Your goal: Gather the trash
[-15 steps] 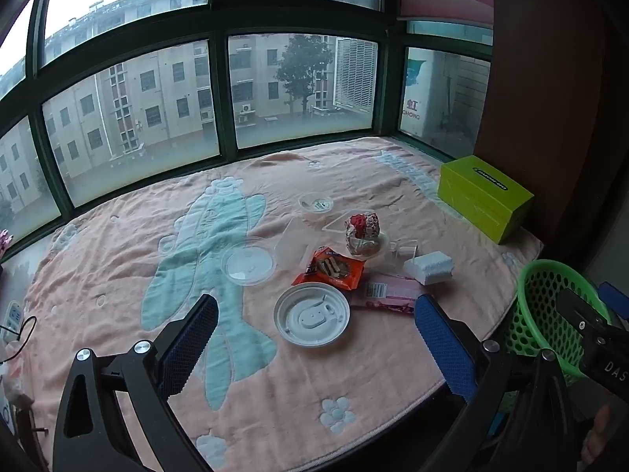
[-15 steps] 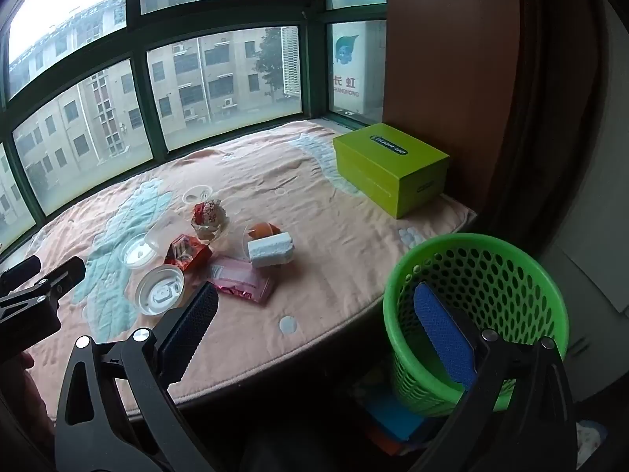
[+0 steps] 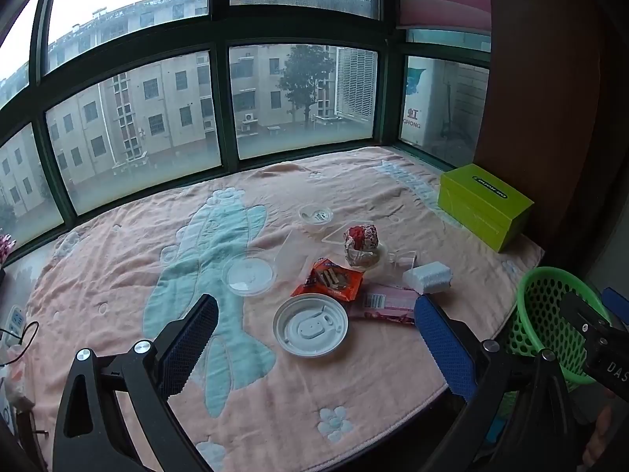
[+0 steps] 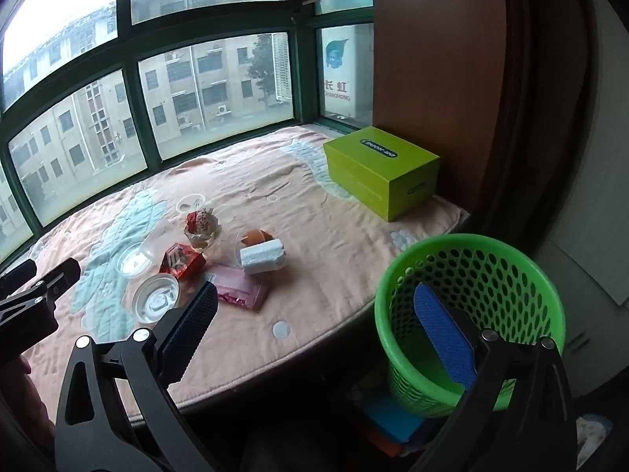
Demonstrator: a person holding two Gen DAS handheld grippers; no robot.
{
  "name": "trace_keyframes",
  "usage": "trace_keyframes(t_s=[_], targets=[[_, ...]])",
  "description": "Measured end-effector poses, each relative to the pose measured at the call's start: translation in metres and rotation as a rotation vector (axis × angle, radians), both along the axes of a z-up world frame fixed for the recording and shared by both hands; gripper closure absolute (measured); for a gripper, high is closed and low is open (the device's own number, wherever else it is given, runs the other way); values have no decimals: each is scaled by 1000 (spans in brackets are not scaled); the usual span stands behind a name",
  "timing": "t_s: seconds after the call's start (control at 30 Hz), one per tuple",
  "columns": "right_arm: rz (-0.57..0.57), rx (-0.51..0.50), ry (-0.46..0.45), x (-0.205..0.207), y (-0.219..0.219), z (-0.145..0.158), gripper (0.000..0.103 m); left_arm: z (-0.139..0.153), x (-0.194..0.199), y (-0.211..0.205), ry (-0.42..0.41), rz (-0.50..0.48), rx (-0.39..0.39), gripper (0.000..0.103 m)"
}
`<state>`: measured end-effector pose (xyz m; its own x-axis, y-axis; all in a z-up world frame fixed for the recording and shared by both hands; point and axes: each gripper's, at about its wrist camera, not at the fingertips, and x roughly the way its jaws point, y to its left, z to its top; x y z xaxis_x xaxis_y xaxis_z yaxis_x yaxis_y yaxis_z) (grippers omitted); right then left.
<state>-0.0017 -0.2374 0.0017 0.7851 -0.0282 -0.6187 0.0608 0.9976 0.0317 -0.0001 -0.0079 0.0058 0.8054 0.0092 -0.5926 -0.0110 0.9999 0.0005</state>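
Trash lies on a pink blanket (image 3: pixel 354 385): a white round lid (image 3: pixel 310 324), a clear lid (image 3: pixel 248 271), an orange snack wrapper (image 3: pixel 330 281), a pink wrapper (image 3: pixel 387 306), a white foam block (image 3: pixel 428 277) and a cup with red-white waste (image 3: pixel 361 246). A green mesh basket (image 4: pixel 471 314) stands at the blanket's right edge. My left gripper (image 3: pixel 314 334) is open and empty, hovering above the white lid. My right gripper (image 4: pixel 318 322) is open and empty, its right finger in front of the basket; the lid (image 4: pixel 155 303) and foam block (image 4: pixel 262 259) show there too.
A lime-green box (image 3: pixel 483 204) sits at the far right by a brown wall. Dark-framed windows (image 3: pixel 220 110) bound the back. A small clear cup lid (image 3: pixel 316 212) lies further back. A power strip (image 3: pixel 13 318) and cable lie at the left edge.
Both grippers have shifted only slightly; the scene sits a touch closer in the left wrist view. Nothing was picked up or let go.
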Motion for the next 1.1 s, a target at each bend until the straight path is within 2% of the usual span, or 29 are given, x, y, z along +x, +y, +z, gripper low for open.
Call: trace_keyframes(t_s=[0.07,1.1], targets=[[-14,9,-15,-9,-5,-1,5,0,0,2,-2,-2,-3,6],[-19,11,-13,-9,-7,-2,5,0,2,0,6,9,-7,6]])
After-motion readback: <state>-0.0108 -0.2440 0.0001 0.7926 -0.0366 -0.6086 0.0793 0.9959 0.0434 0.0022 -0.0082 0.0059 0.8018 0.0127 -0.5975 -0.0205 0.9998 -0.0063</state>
